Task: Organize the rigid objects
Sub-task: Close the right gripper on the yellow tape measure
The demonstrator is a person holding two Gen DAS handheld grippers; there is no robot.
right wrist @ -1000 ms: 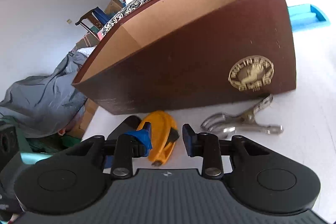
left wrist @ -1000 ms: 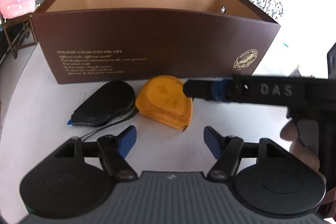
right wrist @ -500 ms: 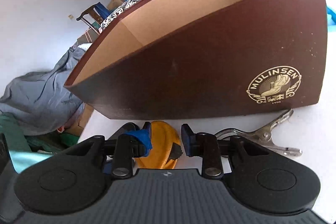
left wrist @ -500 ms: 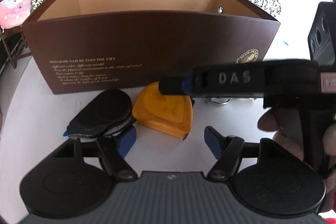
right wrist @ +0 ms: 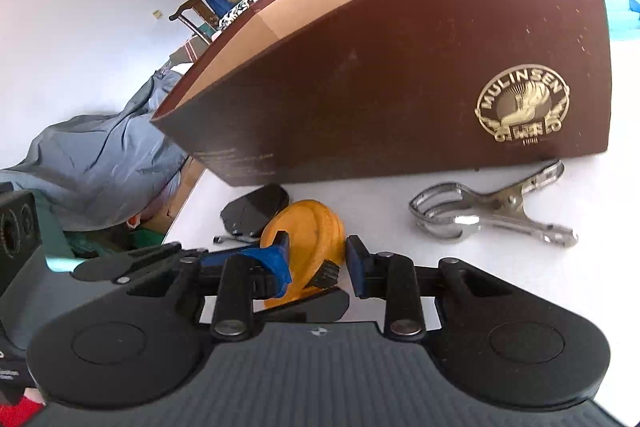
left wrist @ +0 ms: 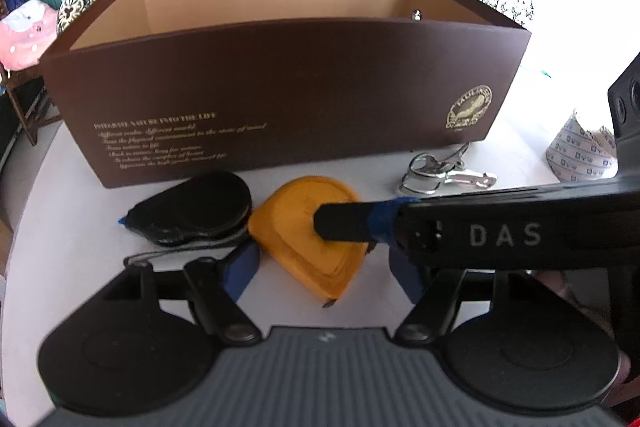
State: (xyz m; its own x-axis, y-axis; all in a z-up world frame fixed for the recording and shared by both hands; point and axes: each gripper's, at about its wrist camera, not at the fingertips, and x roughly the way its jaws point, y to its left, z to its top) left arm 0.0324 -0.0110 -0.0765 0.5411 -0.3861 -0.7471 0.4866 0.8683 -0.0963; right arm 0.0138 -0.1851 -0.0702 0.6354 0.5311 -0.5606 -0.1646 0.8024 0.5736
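step: we grab orange tape measure (right wrist: 308, 227) | right tool (right wrist: 318, 261) closing round it, not yet pinching | left tool (left wrist: 324, 273) spread, idle | next: clamp, lift into brown box (right wrist: 400, 75)

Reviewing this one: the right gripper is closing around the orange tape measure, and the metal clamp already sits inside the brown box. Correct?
Not quite. The metal clamp lies on the table in front of the brown box, as the right wrist view shows. The right gripper is indeed closing around the orange tape measure.

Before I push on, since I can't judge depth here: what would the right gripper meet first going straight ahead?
The orange tape measure. It already sits between the closing jaws of the right gripper; the brown box stands behind it.
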